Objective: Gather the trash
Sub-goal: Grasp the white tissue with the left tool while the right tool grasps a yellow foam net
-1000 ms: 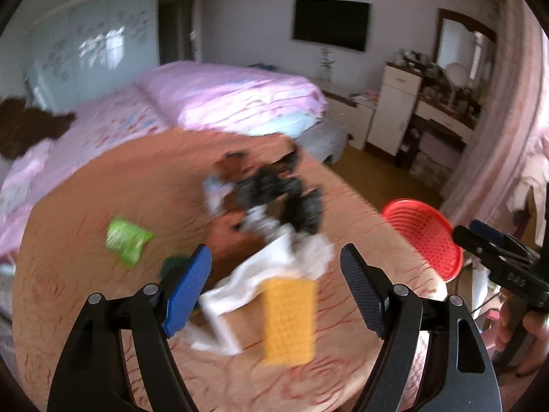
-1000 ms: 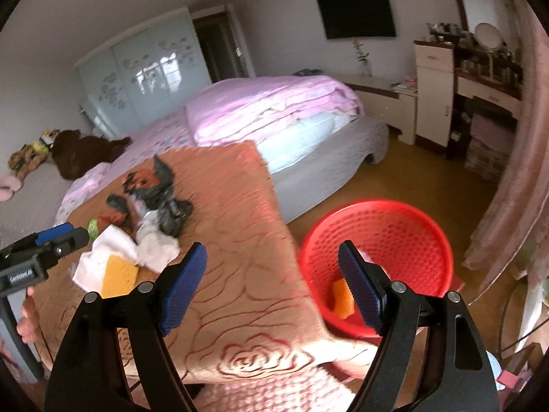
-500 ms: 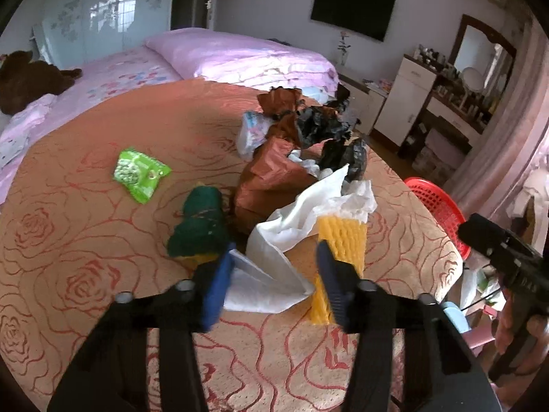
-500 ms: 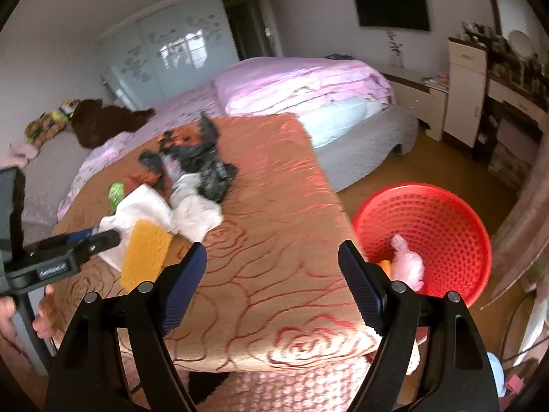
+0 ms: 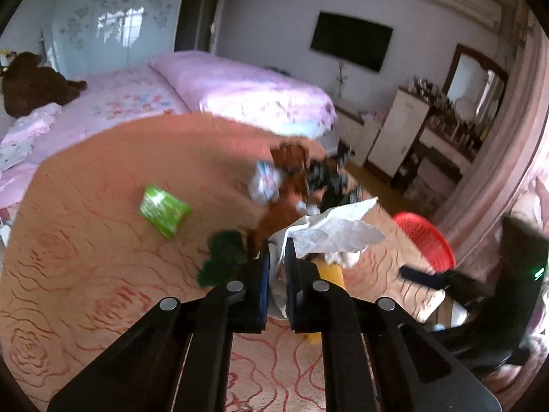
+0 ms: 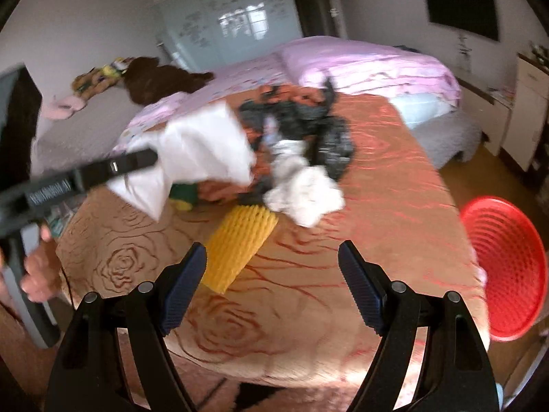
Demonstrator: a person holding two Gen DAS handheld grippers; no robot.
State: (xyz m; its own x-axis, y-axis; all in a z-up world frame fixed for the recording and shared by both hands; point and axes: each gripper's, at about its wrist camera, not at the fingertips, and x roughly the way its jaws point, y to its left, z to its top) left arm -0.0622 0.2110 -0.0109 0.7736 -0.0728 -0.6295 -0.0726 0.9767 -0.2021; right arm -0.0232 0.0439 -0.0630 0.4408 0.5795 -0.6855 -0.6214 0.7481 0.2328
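My left gripper [image 5: 275,267] is shut on a white sheet of paper [image 5: 334,228] and holds it lifted above the table; the same paper [image 6: 195,152] shows in the right wrist view hanging from the left gripper [image 6: 151,156]. My right gripper [image 6: 272,274] is open and empty above the table's near part, just right of a yellow foam net [image 6: 240,243]. A crumpled white tissue [image 6: 303,194], black bags [image 6: 308,123], a brown bag [image 5: 291,185], a green packet [image 5: 163,211] and a dark green item [image 5: 223,257] lie on the table. The red basket [image 6: 504,267] stands at the right.
The table has an orange rose-patterned cloth [image 6: 387,206]. A pink bed [image 5: 223,86] lies behind it. A white cabinet [image 5: 398,134] and dresser stand at the far right. The red basket also shows in the left wrist view [image 5: 425,240], beyond the table edge.
My left gripper closed on the white paper and lifted it off the table. My right gripper swung left from the basket toward the trash pile and stayed open.
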